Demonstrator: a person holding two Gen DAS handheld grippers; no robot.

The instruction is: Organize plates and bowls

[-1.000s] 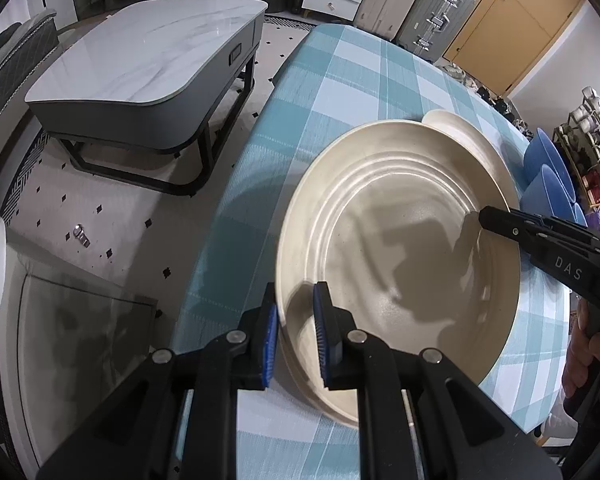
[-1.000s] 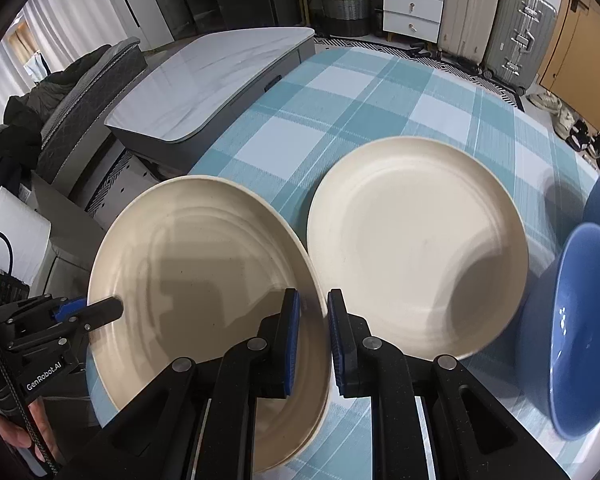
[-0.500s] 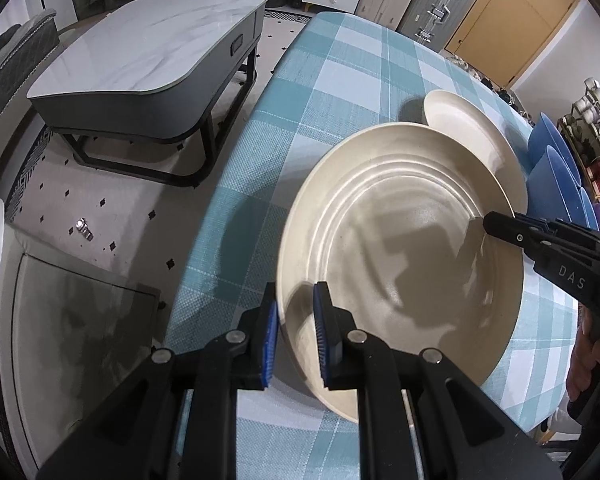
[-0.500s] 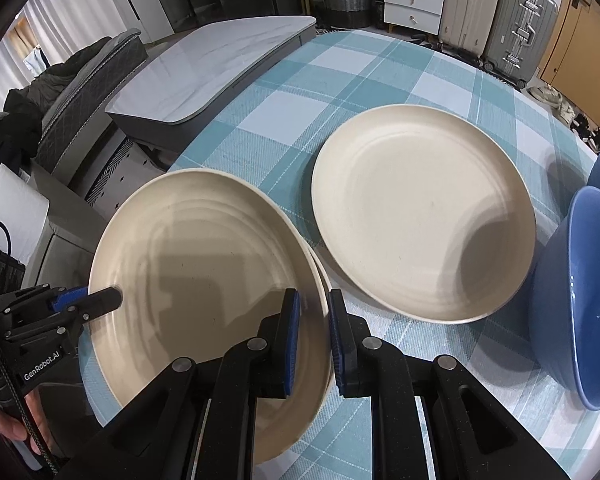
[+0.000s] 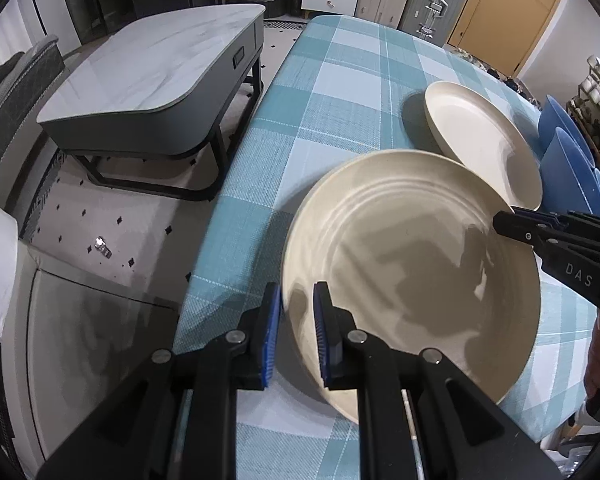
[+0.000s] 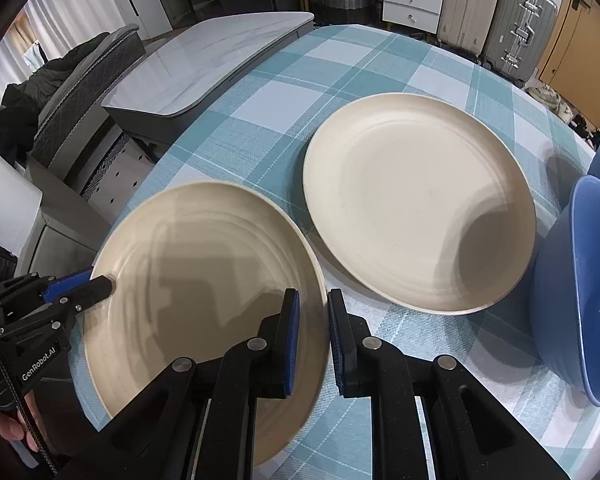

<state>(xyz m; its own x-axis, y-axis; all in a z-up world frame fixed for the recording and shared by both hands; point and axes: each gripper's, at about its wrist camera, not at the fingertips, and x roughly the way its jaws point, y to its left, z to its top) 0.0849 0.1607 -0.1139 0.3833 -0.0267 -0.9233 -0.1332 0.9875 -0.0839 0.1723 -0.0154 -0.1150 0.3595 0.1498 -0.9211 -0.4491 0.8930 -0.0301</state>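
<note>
A second cream plate lies at one o'clock of the held cream plate, blue bowls at three o'clock. The held plate's rims are pinched by the left gripper and right gripper, both steeply down-tilted. A grey coffee table is fully shown only by the left view.

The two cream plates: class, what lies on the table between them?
Nothing: in the right wrist view only bare checked tablecloth shows between the held plate and the resting plate.
</note>
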